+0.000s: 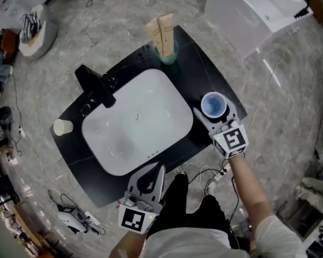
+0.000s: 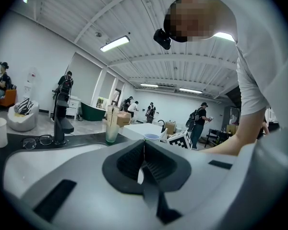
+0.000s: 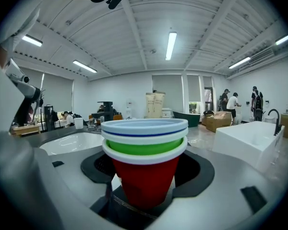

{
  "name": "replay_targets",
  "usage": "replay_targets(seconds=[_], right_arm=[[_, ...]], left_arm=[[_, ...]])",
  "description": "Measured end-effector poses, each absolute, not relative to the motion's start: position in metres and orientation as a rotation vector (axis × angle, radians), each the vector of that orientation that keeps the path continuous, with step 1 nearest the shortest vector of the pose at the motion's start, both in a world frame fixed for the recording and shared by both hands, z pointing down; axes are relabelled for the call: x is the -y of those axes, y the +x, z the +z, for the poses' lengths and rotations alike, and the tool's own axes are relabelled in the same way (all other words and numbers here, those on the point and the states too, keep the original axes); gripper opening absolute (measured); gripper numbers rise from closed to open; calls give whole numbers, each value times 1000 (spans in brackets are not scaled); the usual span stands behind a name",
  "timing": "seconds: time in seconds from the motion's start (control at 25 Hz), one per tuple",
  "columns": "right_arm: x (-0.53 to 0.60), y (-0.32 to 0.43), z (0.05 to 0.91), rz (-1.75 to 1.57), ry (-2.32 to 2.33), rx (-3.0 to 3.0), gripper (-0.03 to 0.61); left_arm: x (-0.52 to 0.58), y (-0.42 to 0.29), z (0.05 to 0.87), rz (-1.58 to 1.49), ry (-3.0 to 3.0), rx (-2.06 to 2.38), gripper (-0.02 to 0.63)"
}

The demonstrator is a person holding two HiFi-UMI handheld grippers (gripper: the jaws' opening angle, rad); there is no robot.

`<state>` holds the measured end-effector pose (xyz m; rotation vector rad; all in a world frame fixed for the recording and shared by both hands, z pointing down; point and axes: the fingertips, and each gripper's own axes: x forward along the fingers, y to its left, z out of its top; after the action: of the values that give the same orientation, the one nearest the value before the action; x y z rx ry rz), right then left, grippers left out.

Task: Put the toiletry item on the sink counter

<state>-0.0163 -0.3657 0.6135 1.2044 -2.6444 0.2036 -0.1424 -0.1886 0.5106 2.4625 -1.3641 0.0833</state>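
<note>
The stack of nested plastic cups point(image 3: 145, 152), red outermost with a green one and a pale blue-rimmed one inside, stood upright between the fingers of the right gripper point(image 1: 213, 110), which clasped its red wall on both sides. In the head view it hung over the right-hand corner of the black worktop point(image 1: 204, 74), just beside the white rectangular basin point(image 1: 137, 120). Whether its base touched the worktop could not be told. The left gripper point(image 1: 152, 172) pointed across the worktop's near edge, its fingers pressed together with nothing between them. Farther off stood a black tap point(image 1: 94, 84), a green tumbler holding tan tubes point(image 1: 165, 39) and a white paper cup point(image 1: 63, 126).
</note>
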Motion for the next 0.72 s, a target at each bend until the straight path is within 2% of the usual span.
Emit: replay_targets(seconds=[0.72], right_arm=[[369, -11, 639, 183, 1165, 2546, 336]], left_arm=[[194, -142, 513, 45, 2458, 1341, 6]])
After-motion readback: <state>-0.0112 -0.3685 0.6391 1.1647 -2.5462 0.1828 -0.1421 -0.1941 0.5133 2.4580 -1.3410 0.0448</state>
